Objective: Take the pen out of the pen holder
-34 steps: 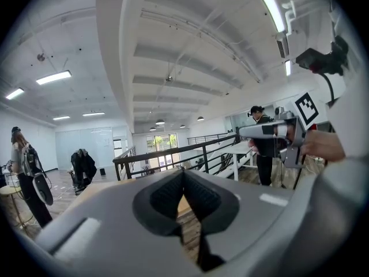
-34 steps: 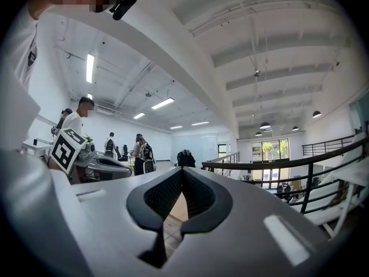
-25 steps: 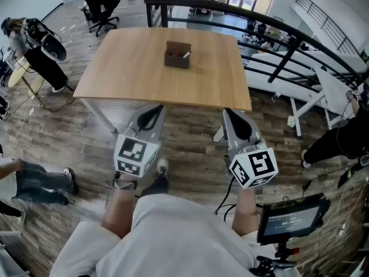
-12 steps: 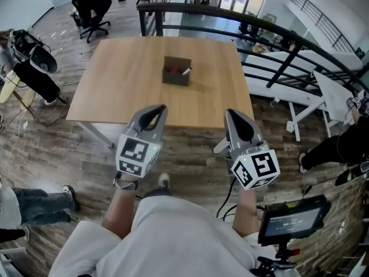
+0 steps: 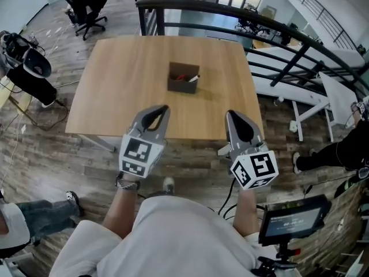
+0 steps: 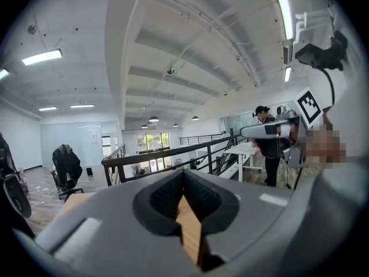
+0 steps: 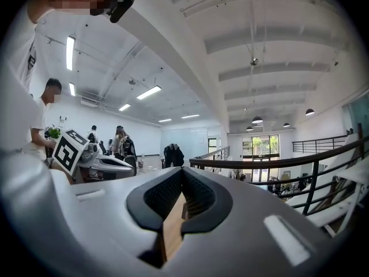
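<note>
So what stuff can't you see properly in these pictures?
- Pen: in the head view, the pen holder wall hides its lower part. The red thing beside it is too small to identify.
- Pen holder, left gripper view: the left gripper blocks it with its own body. Only a sliver of table shows.
- Screen writing: too small to read in the head view.

Table (image 5: 127,85): a square top of light wood is standing on pale legs, with one leg (image 5: 99,143) showing under the near left edge.
Pen holder (image 5: 183,81): a dark brown open-topped box is sitting upright and directly on the table, a little beyond the middle and toward the right side, well apart from every edge.
Floor (image 5: 63,154): dark wood planks are carrying the table.
</note>
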